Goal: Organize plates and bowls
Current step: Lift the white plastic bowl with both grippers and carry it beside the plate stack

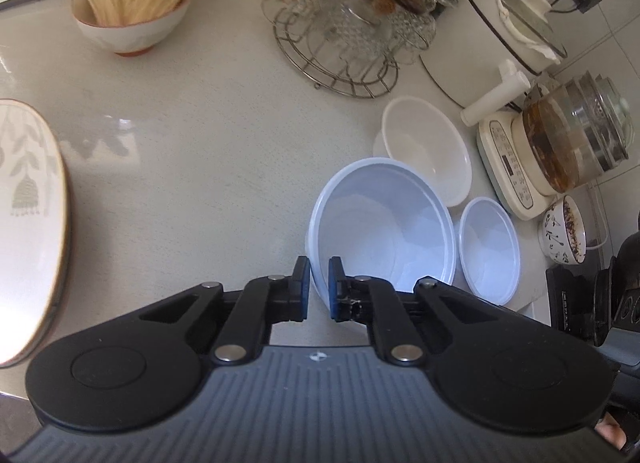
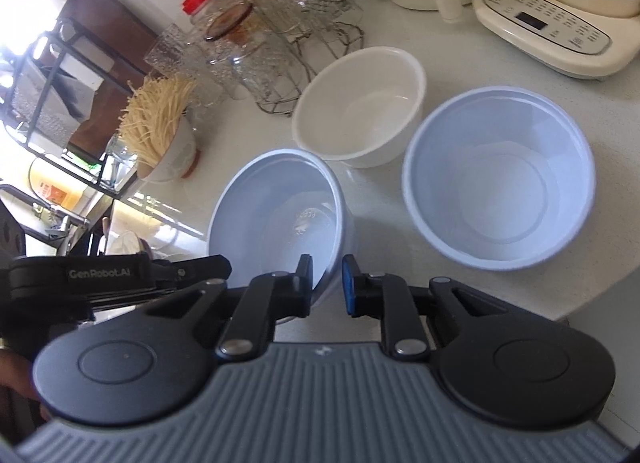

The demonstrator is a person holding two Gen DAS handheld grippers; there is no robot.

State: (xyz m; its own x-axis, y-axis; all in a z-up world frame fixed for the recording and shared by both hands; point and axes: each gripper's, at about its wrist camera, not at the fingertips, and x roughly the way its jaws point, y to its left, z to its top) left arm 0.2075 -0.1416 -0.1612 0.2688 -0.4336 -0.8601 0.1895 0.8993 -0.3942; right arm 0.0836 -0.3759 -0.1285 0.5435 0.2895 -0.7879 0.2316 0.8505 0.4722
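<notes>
A pale blue plastic bowl (image 1: 380,231) (image 2: 276,215) is tilted over the white counter. My left gripper (image 1: 319,287) is shut on its near rim; in the right wrist view this gripper (image 2: 218,263) comes in from the left onto the bowl's left rim. My right gripper (image 2: 327,283) is shut on the rim of the same bowl, with the wall between its pads. A second blue bowl (image 1: 490,251) (image 2: 500,179) and a white bowl (image 1: 426,155) (image 2: 360,103) stand upright close by. A leaf-patterned plate (image 1: 28,223) shows at the left edge.
Behind the bowls are a wire rack of glasses (image 1: 344,31) (image 2: 260,47), a bowl holding pale dry strands (image 1: 132,19) (image 2: 164,131), a white pot (image 1: 492,47), a glass kettle on its base (image 1: 568,139) and a patterned cup (image 1: 564,231). The counter edge (image 2: 592,303) runs near right.
</notes>
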